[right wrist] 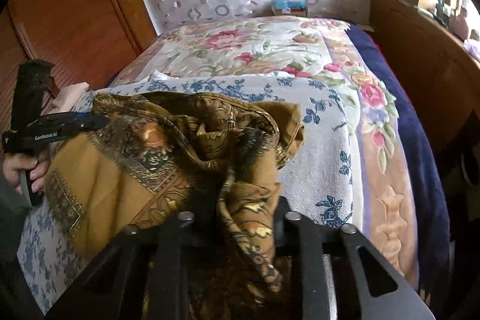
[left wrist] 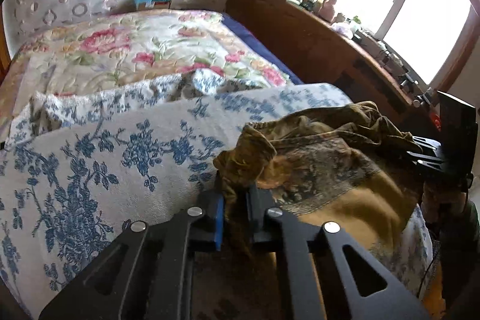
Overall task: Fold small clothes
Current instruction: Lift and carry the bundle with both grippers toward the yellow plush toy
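Crumpled ochre patterned cloth point(right wrist: 168, 146) on blue-floral bedspread point(right wrist: 324, 146)

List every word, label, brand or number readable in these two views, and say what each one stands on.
"GenRobot.ai", as far as it can be read: small white print on the side of the left gripper, seen in the right wrist view.

Small box at the head of the bed: any print is too blurred to read.

Items on the wooden shelf by the window: too small to read.

Nothing else legible.

The garment point(right wrist: 168, 146) lies on the towel point(right wrist: 318, 158) over the bed's near end; the quilt point(right wrist: 264, 47) spreads beyond, a box point(right wrist: 289, 7), seemingly, farthest.
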Motion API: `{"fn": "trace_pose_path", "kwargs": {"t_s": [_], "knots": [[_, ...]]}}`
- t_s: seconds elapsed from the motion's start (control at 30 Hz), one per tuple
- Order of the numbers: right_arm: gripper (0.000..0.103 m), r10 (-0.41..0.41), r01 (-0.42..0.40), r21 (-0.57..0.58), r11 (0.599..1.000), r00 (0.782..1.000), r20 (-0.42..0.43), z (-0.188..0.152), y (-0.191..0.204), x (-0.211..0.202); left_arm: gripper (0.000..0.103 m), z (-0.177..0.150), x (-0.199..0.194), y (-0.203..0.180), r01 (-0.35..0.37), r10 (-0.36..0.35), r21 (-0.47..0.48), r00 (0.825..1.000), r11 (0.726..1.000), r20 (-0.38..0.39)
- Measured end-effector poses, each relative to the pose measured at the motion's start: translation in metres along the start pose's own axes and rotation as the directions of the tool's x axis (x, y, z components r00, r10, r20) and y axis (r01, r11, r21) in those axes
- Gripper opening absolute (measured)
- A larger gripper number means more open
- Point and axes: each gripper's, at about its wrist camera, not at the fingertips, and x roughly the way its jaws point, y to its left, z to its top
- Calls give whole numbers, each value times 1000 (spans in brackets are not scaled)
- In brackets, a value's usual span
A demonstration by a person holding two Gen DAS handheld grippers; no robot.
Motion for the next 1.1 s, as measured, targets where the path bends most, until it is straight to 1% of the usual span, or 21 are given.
{"fn": "trace_pose_path", "kwargs": {"t_s": [0.1,0.2,0.33,0.43,0.57,0.73,0.93,1.07,1.1], "knots": [[17,-2,3,-15,1000,998,59,-1,5,-14,11,2,-25,-7,22,-23,3,998,1000,58],[16,1,4,-38,999,993,119,2,13,-32,10,3,-54,-15,32,-33,12,992,999,119],[16,9,8,-91,996,983,181,6,28,-49,10,0,-92,-18,3,-9,27,980,1000,200],[16,28,0,-132,991,977,214,13,42,-55,10,-3,-120,-10,-39,33,20,967,999,254],[16,64,-21,-187,982,973,224,24,60,-47,10,-11,-150,7,-99,95,0,949,995,300],[16,124,-59,-277,959,967,222,43,88,-27,10,-27,-181,34,-170,175,-47,924,984,339],[16,200,-109,-391,914,959,201,72,123,1,10,-50,-217,73,-264,294,-131,877,956,380],[16,253,-147,-456,878,951,180,99,149,27,10,-71,-233,94,-290,347,-197,854,936,387],[16,263,-156,-471,868,949,171,112,152,38,10,-77,-236,98,-301,362,-210,848,930,386]]}}
